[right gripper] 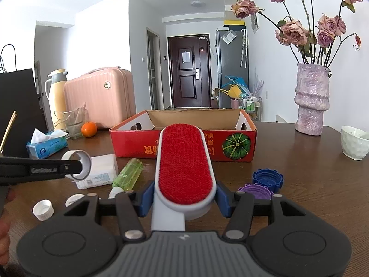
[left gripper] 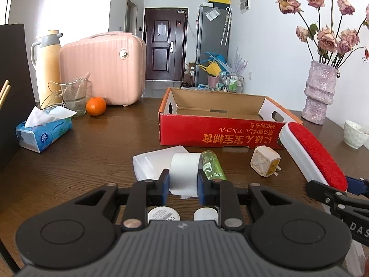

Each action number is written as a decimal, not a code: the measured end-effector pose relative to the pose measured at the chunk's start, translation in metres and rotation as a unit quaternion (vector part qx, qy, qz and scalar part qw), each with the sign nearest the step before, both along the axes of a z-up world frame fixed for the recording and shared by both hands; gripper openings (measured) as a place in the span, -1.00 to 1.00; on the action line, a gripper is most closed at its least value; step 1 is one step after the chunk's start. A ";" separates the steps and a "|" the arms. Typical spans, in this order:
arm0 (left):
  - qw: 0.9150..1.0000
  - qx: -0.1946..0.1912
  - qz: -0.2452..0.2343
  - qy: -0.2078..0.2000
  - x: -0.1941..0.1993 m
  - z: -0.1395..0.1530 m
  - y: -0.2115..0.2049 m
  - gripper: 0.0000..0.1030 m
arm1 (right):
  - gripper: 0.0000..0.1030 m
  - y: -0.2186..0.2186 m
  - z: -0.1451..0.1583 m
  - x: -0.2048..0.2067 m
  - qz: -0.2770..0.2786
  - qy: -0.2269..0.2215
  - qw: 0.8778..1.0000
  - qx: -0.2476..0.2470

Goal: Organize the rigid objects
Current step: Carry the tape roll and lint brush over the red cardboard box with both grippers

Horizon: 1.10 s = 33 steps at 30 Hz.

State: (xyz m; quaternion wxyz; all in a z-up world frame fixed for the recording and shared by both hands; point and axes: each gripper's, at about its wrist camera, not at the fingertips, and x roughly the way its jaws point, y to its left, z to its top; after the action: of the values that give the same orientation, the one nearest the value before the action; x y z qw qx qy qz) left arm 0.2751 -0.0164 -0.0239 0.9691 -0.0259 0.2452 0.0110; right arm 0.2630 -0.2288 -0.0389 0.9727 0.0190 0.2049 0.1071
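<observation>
We pinch the white tape roll (left gripper: 184, 173) in our left gripper (left gripper: 183, 184) and clamp the red lint brush (right gripper: 185, 168) in our right gripper (right gripper: 184, 198), both just short of the red box (left gripper: 219, 133), presumably their destination.

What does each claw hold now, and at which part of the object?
The left claw holds the white tape roll by its two flat sides. The right claw holds the red lint brush across its near end, just above the handle.
</observation>
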 end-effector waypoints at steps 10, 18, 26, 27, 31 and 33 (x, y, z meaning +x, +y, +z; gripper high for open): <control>1.000 -0.006 -0.012 -0.013 -0.010 0.012 0.001 -0.53 | 0.06 -0.002 0.007 0.000 -0.007 -0.003 1.000 0.002; 0.999 -0.004 -0.024 -0.028 -0.008 0.028 -0.003 -0.53 | 0.06 -0.001 0.018 0.003 -0.009 -0.010 1.000 0.001; 0.999 -0.006 -0.029 -0.037 0.008 0.046 -0.011 -0.53 | 0.06 0.000 0.036 0.015 -0.009 -0.024 1.000 -0.006; 0.999 -0.006 -0.030 -0.037 0.010 0.047 -0.012 -0.53 | 0.06 0.000 0.038 0.017 -0.009 -0.026 1.000 -0.007; 0.999 -0.008 -0.033 -0.041 0.022 0.052 -0.017 -0.53 | 0.06 0.001 0.044 0.028 -0.007 -0.026 1.000 -0.007; 0.999 -0.009 -0.031 -0.040 0.028 0.055 -0.020 -0.53 | 0.06 0.001 0.047 0.034 -0.006 -0.027 1.000 -0.010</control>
State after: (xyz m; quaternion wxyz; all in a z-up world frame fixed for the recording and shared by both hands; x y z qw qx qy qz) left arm 0.3036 -0.0360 0.0310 0.9776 -0.0275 0.2074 -0.0228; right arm 0.2974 -0.2273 0.0081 0.9787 0.0080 0.1794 0.0995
